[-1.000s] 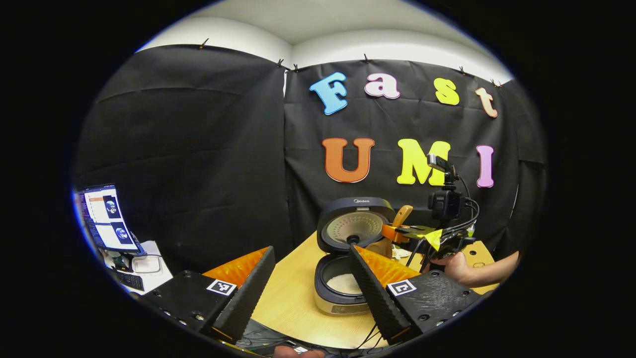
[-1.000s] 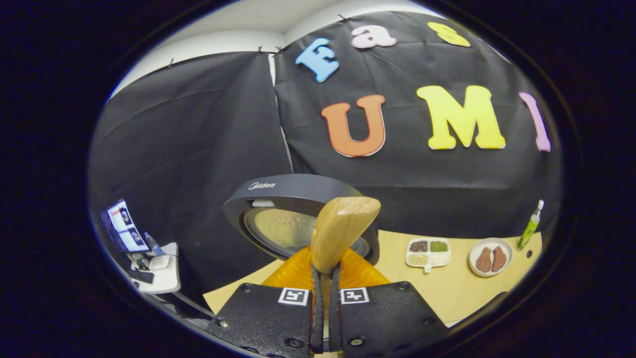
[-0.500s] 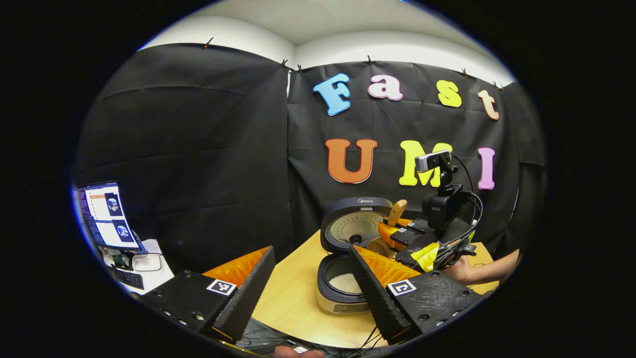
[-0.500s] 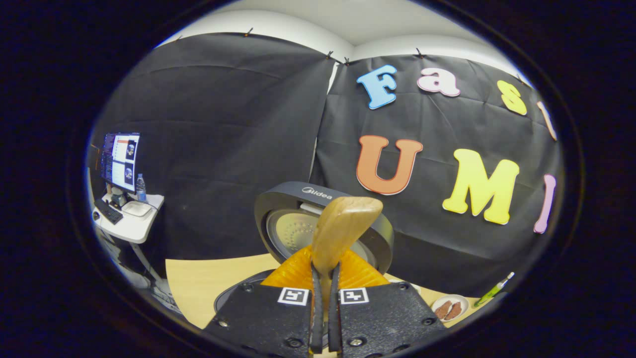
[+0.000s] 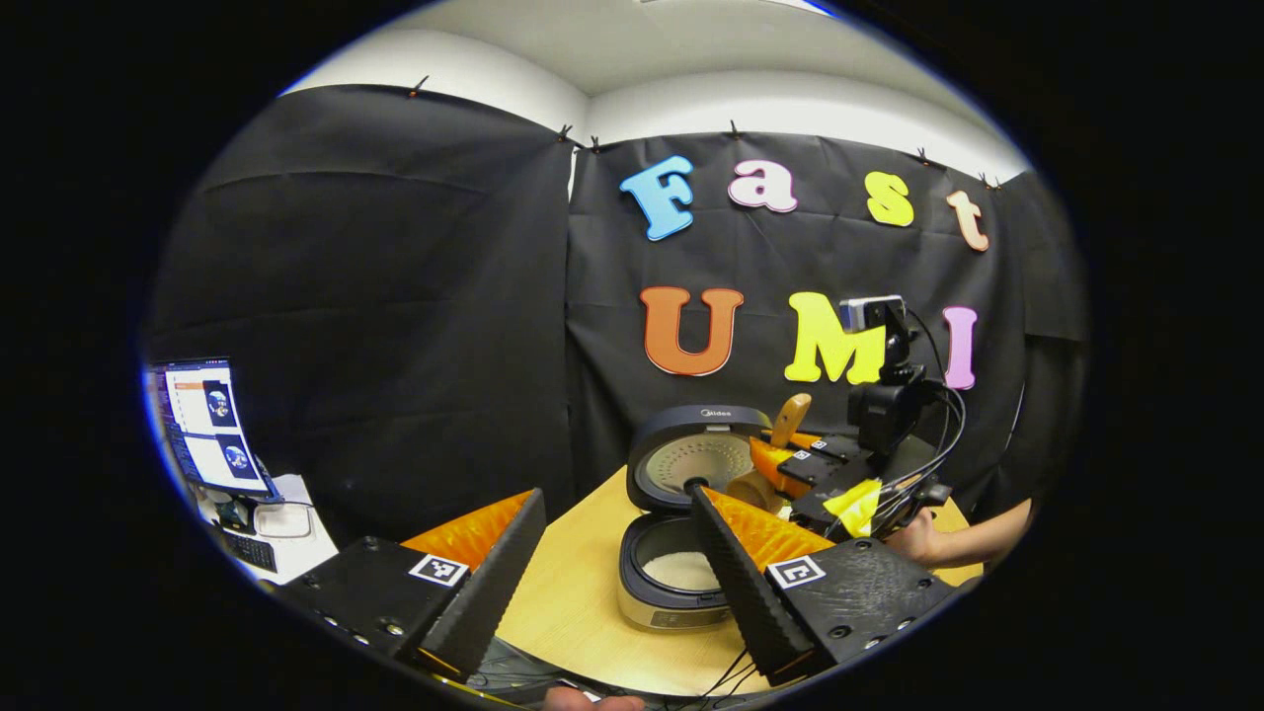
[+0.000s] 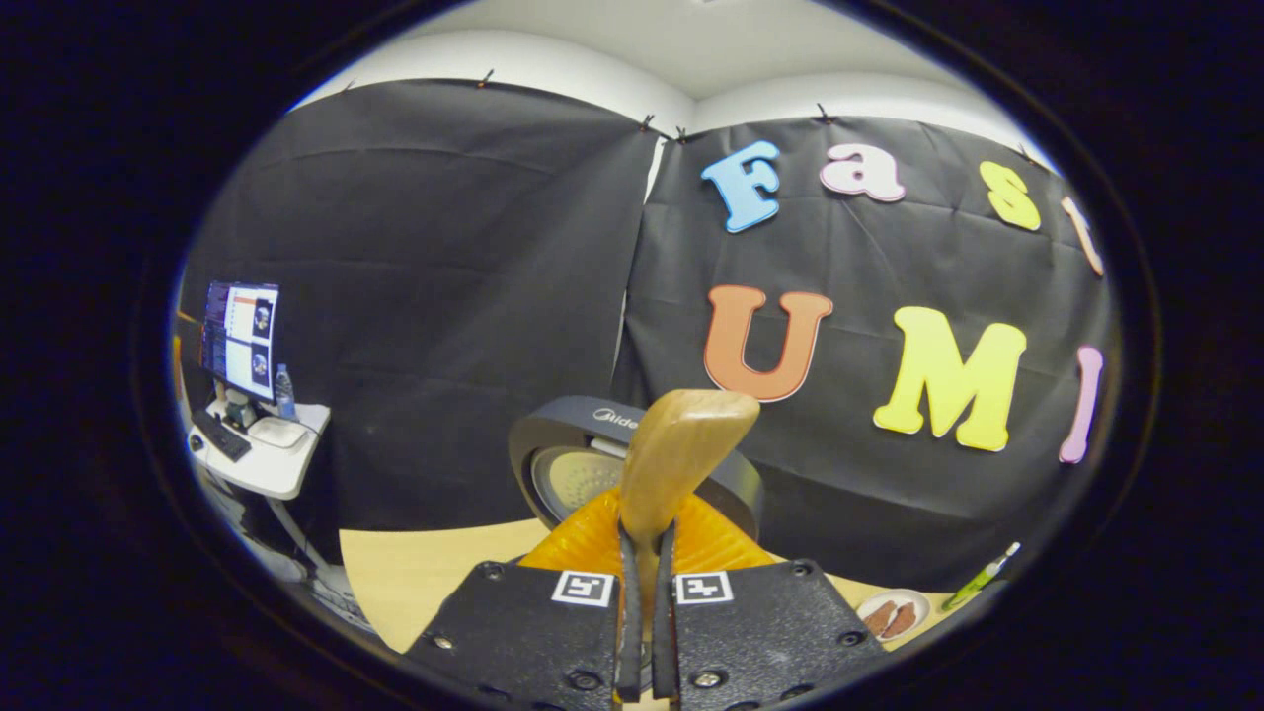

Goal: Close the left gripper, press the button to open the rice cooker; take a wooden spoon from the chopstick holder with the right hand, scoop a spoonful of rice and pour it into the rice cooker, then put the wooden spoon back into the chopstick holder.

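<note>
We see the wooden table spread below both views, pale and bare around the rice cooker. The rice cooker stands on the table with its lid swung fully up, and on the lid's dark rim we can read the brand "Midea" in the left gripper view and part of it in the right gripper view. Inside the open pot lies a shallow bed of white rice.

To the left, off the table, we see a white side desk carrying a lit monitor, a keyboard and a small bottle.

The left tool hangs in front of the cooker with its fingers spread wide, nothing between them.

The right tool has its fingers pressed together on the handle of the wooden spoon, whose broad end stands up in front of the raised lid. In the left gripper view we see that same tool just right of the lid, a hand behind it.

At the table's far right lies a small plate with two brown pieces, and beside it a green pen-like item. Square black-and-white markers sit on each tool's body.
</note>
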Demonstrator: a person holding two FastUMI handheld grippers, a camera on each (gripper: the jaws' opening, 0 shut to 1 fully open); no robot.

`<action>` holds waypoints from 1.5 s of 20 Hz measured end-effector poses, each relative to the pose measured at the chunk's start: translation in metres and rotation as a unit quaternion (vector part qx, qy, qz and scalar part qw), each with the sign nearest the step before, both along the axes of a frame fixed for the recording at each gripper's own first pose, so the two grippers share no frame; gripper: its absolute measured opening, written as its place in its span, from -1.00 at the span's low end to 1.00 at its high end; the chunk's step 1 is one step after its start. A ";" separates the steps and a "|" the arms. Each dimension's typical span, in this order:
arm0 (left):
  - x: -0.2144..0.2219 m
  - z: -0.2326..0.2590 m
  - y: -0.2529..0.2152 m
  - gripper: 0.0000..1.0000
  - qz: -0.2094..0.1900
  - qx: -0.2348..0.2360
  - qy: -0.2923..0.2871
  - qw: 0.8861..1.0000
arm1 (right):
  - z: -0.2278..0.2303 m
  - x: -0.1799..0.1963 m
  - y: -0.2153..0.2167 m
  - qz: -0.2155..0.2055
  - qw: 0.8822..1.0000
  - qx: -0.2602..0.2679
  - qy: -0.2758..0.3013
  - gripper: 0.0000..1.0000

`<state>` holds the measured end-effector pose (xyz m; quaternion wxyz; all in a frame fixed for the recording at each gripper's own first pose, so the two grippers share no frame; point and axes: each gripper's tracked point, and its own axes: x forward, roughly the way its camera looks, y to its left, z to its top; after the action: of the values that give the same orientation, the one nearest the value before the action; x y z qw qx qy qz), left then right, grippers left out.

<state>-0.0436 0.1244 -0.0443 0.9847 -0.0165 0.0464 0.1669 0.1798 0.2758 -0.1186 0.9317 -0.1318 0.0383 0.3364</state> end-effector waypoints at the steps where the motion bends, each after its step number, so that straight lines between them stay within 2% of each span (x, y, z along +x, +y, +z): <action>1: 0.001 0.002 -0.002 0.89 -0.005 0.001 -0.001 1.000 | 0.005 -0.001 -0.003 -0.001 1.000 0.010 0.008 -0.81; 4: 0.006 0.006 -0.011 0.89 -0.025 -0.004 -0.006 1.000 | 0.020 -0.009 -0.014 -0.007 0.996 0.062 0.057 -0.81; 8: 0.015 0.011 -0.019 0.89 -0.049 -0.004 -0.016 0.999 | 0.045 -0.022 -0.045 -0.026 0.985 0.128 0.109 -0.81; 13: 0.040 0.015 -0.044 0.89 -0.099 -0.005 -0.021 0.995 | 0.077 -0.030 -0.112 -0.069 0.960 0.222 0.158 -0.80; 16: 0.056 0.012 -0.064 0.89 -0.132 -0.005 -0.020 0.991 | 0.082 -0.033 -0.166 -0.115 0.949 0.245 0.159 -0.81; 19: 0.073 0.009 -0.080 0.89 -0.164 -0.009 -0.015 0.986 | 0.081 -0.033 -0.235 -0.183 0.932 0.269 0.162 -0.81; 22: 0.087 0.012 -0.093 0.90 -0.183 -0.020 -0.016 0.983 | 0.071 -0.031 -0.321 -0.268 0.912 0.269 0.154 -0.81; 26: 0.102 0.014 -0.105 0.90 -0.193 -0.023 -0.014 0.981 | 0.049 -0.024 -0.432 -0.370 0.888 0.241 0.129 -0.81; 28: 0.108 0.014 -0.110 0.90 -0.194 -0.028 -0.011 0.981 | 0.030 -0.015 -0.471 -0.405 0.877 0.227 0.127 -0.81; 30: 0.111 0.015 -0.113 0.90 -0.190 -0.029 -0.008 0.981 | 0.005 -0.006 -0.500 -0.428 0.872 0.201 0.126 -0.80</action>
<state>0.0669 0.0117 -0.0289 0.9979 -0.0374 0.0458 -0.0251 0.1734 -0.2241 -0.1137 0.9781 0.1308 0.1401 -0.0815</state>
